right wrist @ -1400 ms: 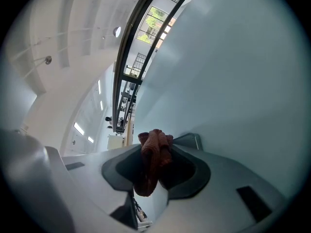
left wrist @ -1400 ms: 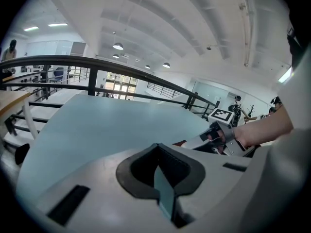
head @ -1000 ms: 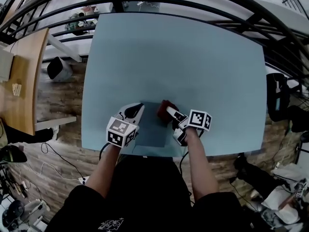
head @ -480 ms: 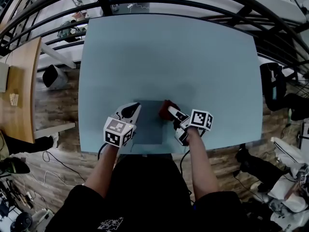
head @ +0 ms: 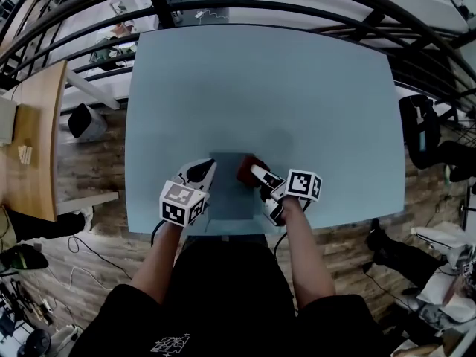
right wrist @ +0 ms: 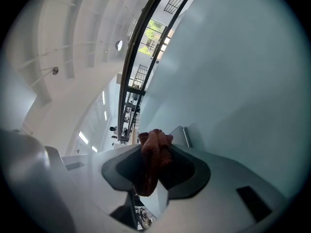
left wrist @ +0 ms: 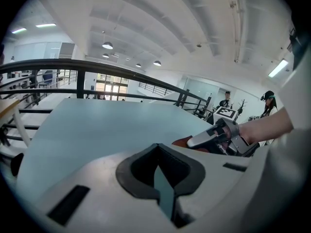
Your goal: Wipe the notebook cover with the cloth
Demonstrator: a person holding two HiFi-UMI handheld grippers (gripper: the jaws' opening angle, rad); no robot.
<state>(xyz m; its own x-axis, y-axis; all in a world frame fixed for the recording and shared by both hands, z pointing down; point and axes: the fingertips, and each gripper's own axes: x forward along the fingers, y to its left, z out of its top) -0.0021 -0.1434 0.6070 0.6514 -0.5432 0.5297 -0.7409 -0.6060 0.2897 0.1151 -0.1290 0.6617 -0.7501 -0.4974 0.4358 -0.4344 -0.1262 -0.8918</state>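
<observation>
head view, setup: pale blue table (head: 297, 88), and the notebook (head: 232, 199) lies flat at its near edge, right in front of the person.
head view, left gripper: the left gripper (head: 201, 172) sits on the notebook's left edge. Looks to me like it's just pinning the book down.
head view, right gripper: the right gripper (head: 253, 172) comes in from the right with the red cloth (head: 244, 167) at its tip. The cloth rests on the far right part of the cover.
left gripper view, jaws: the two are pressed together with only a thin slit between them, nothing pinched. Past them you can see the right gripper and a bit of the cloth low over the table.
right gripper view, jaws: clamped on the cloth, which bunches up between the pads and sticks out past the tips. A pale corner just beyond it is probably the notebook, can't swear to it.
progress: my read is the wipe is under way, since the cloth is on the cover. It's only at the far right bit though, so the near and left parts look left to do.
dirt check: no marks or wet streaks show on the cover, so I can't tell how clean it is.
</observation>
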